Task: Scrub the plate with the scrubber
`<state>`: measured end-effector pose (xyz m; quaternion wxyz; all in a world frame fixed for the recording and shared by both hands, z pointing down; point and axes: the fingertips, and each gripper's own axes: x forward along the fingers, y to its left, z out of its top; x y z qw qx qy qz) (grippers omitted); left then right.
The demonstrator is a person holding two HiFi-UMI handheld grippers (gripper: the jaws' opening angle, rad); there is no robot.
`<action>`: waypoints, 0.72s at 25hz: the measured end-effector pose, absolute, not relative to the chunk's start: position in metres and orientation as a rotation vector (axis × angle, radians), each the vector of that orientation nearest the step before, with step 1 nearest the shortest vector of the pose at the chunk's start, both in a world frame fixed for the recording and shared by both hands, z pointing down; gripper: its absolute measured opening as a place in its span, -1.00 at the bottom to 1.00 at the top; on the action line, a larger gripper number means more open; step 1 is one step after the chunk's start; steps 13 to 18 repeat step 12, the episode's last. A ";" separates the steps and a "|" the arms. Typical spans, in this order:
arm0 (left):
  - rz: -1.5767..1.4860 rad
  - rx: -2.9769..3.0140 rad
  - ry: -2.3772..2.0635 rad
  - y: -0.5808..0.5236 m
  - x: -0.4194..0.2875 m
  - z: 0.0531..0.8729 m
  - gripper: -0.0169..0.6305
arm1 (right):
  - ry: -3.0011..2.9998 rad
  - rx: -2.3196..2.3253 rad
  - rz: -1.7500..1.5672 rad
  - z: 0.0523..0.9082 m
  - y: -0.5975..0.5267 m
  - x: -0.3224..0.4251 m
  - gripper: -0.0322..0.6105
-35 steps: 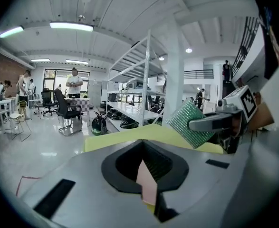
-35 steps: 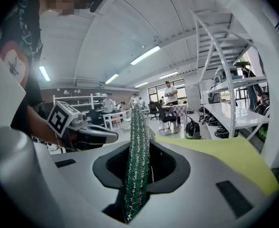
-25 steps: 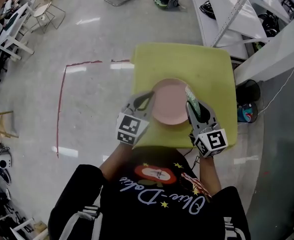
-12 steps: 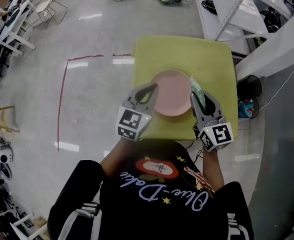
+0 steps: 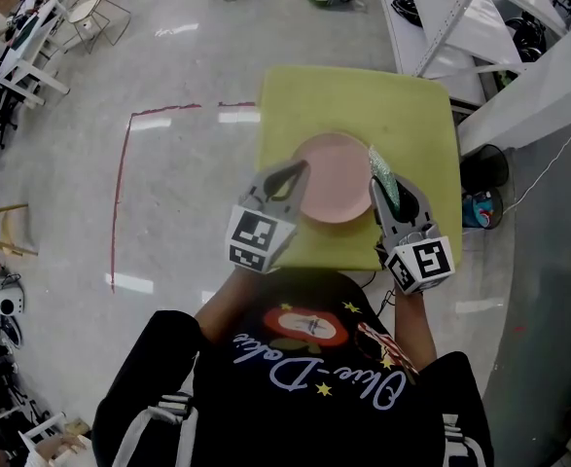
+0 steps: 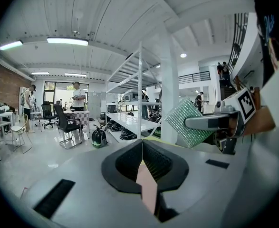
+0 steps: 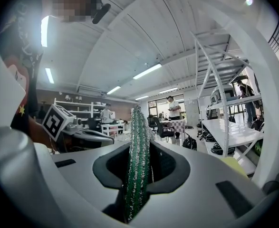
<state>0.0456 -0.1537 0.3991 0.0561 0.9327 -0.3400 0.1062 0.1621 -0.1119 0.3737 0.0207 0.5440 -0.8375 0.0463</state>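
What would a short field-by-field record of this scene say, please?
surface: yellow-green table
plate: pink plate, face up over the table
left tool: shut on the plate's left rim
right tool: shut on the green scrubber
scrubber position: at the plate's right rim, contact unclear
plate resting or lifted: cannot tell

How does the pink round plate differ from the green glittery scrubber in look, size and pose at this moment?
The smooth pink round plate is plain; the green glittery mesh scrubber sparkles. The plate is much wider than the scrubber. The plate lies about flat, while the scrubber stands on edge beside its rim. Both are clamped: the plate in the left tongs, the scrubber in the right tongs.
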 end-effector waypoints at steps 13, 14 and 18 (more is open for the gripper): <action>0.309 2.817 -1.035 -0.154 0.044 0.399 -0.94 | -2.611 1.673 0.124 0.370 -0.114 0.157 -0.70; 0.309 2.817 -1.035 -0.154 0.044 0.399 -0.94 | -2.611 1.673 0.124 0.370 -0.114 0.157 -0.70; 0.309 2.817 -1.035 -0.154 0.044 0.399 -0.94 | -2.611 1.673 0.124 0.370 -0.114 0.157 -0.70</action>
